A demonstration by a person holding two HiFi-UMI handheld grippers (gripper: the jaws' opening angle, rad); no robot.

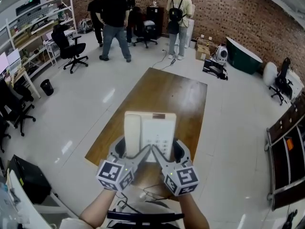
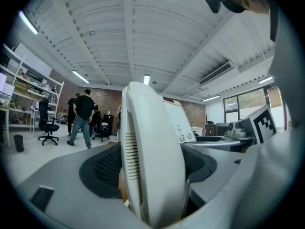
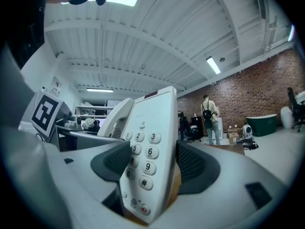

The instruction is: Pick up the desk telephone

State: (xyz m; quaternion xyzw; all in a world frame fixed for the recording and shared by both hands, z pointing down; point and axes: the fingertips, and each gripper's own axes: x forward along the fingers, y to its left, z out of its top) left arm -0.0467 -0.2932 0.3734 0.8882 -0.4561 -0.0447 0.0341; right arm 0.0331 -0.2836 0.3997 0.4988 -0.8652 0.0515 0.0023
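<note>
The white desk telephone (image 1: 150,130), handset on its left side, hangs above the brown wooden table (image 1: 186,99), held from both sides. My left gripper (image 1: 125,149) is shut on the handset side; in the left gripper view the handset edge (image 2: 152,166) fills the gap between the dark pads (image 2: 107,168). My right gripper (image 1: 177,151) is shut on the keypad side. In the right gripper view the telephone's keypad (image 3: 145,163) stands upright between the two pads (image 3: 198,166). The phone's underside is hidden.
Thin cables (image 1: 152,191) lie near the table's front edge below my hands. Several people (image 1: 114,18) stand at the far end among office chairs (image 1: 71,49). Shelves (image 1: 33,27) line the left wall, and a dark cabinet (image 1: 286,147) stands at right.
</note>
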